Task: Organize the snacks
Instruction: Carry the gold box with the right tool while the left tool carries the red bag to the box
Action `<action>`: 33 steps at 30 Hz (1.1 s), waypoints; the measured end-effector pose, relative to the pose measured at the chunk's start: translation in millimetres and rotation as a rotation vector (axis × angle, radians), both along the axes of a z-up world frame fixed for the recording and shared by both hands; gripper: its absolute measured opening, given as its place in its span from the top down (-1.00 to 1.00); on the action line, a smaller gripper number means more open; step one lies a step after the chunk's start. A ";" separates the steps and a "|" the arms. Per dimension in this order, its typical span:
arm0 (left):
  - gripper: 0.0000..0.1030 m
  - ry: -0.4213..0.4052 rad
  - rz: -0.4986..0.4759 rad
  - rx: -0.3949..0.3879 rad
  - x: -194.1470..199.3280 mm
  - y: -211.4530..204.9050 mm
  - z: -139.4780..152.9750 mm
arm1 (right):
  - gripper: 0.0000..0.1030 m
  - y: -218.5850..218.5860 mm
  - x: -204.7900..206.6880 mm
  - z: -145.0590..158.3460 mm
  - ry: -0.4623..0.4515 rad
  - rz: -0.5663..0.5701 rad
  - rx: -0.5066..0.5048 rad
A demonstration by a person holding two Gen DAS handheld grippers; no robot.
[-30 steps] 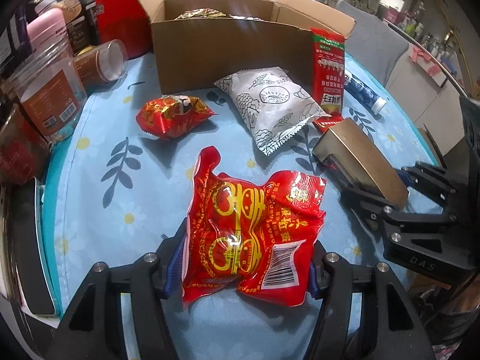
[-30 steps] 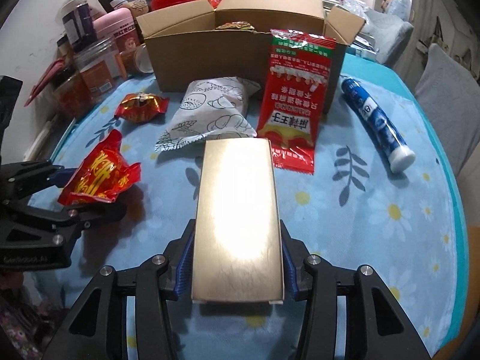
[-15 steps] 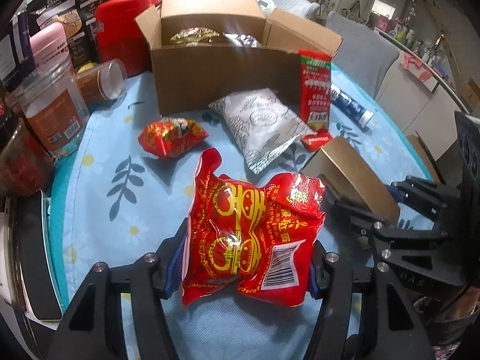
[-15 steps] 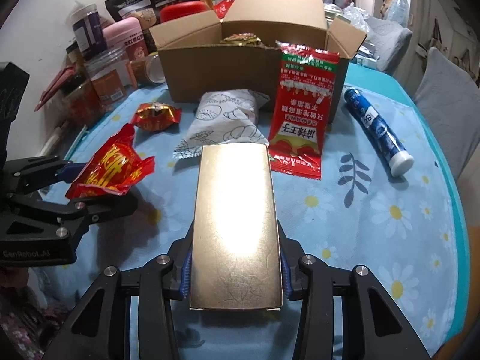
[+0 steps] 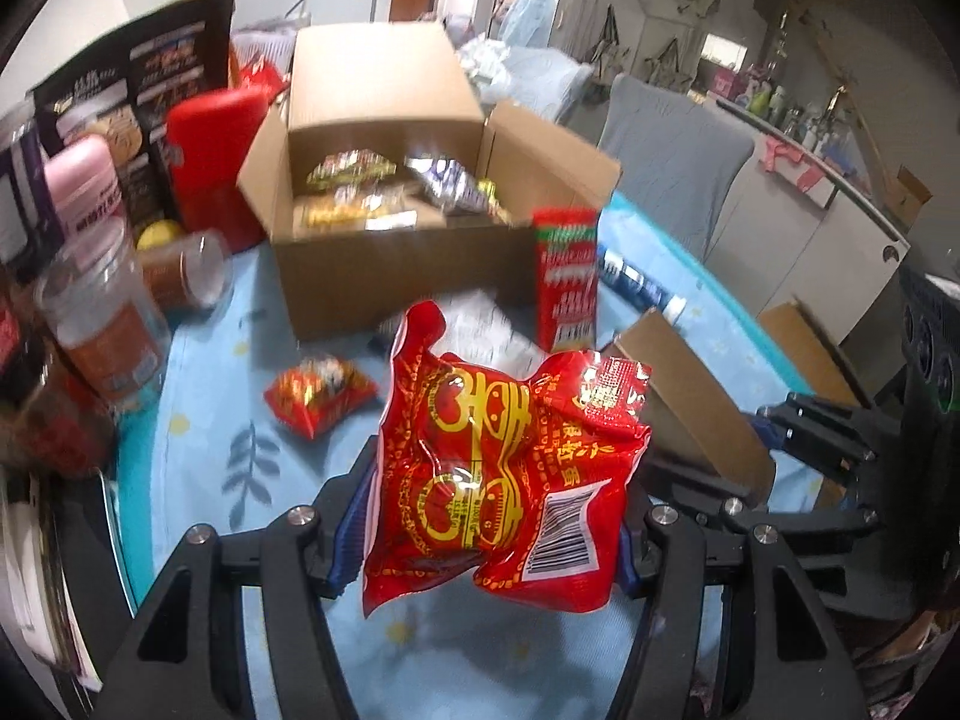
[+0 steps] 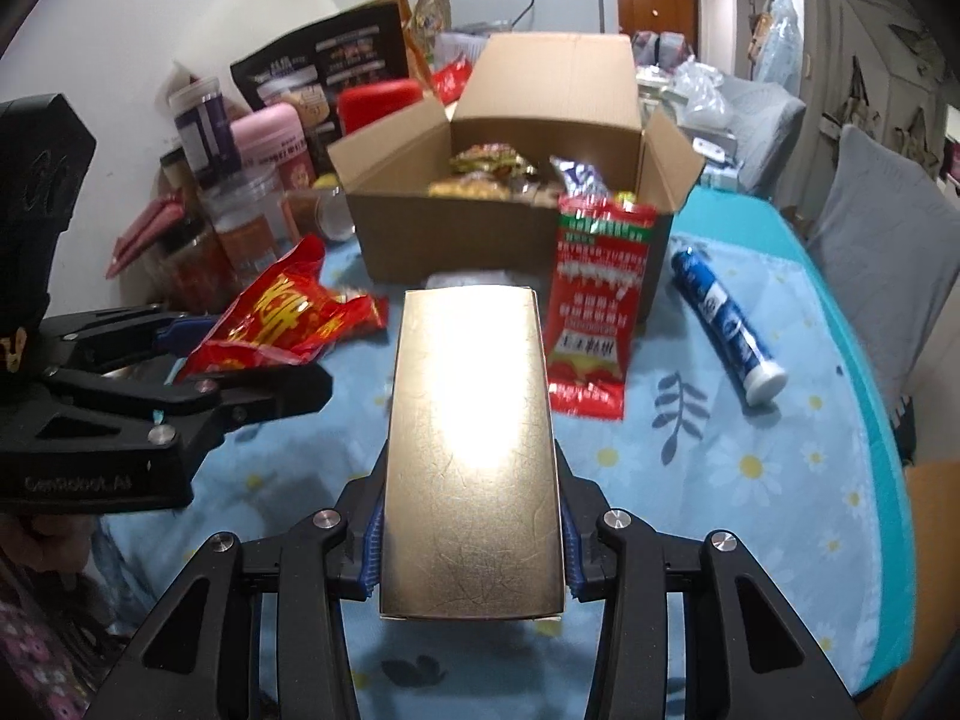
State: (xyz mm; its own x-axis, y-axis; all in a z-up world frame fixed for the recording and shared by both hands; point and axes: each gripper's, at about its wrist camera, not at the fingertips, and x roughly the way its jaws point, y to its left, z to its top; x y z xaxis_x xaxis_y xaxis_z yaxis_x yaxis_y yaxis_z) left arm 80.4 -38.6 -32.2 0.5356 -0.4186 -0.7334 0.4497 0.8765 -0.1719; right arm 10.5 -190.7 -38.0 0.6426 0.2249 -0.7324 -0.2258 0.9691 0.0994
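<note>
- Your left gripper pinches the red snack bag between its blue pads, holding it clear above the blue flowered tablecloth.
- Your right gripper clamps the long gold box by both sides, off the cloth.
- Beyond them lie a small red packet and a blue tube; a tall red sachet leans on the carton.
- Farther back stands the open cardboard carton, already holding wrapped snacks, with jars to its left.
</note>
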 end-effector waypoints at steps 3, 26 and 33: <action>-0.20 -0.041 -0.005 -0.012 4.3 -1.4 13.8 | 0.16 -2.2 3.7 11.0 -0.028 -0.009 0.006; -0.20 -0.275 0.023 -0.124 92.6 -19.4 104.4 | 0.16 -29.2 83.7 98.8 -0.239 -0.037 -0.032; -0.20 -0.322 0.068 -0.141 135.4 -17.9 123.2 | 0.16 -30.7 132.3 116.9 -0.276 -0.024 -0.042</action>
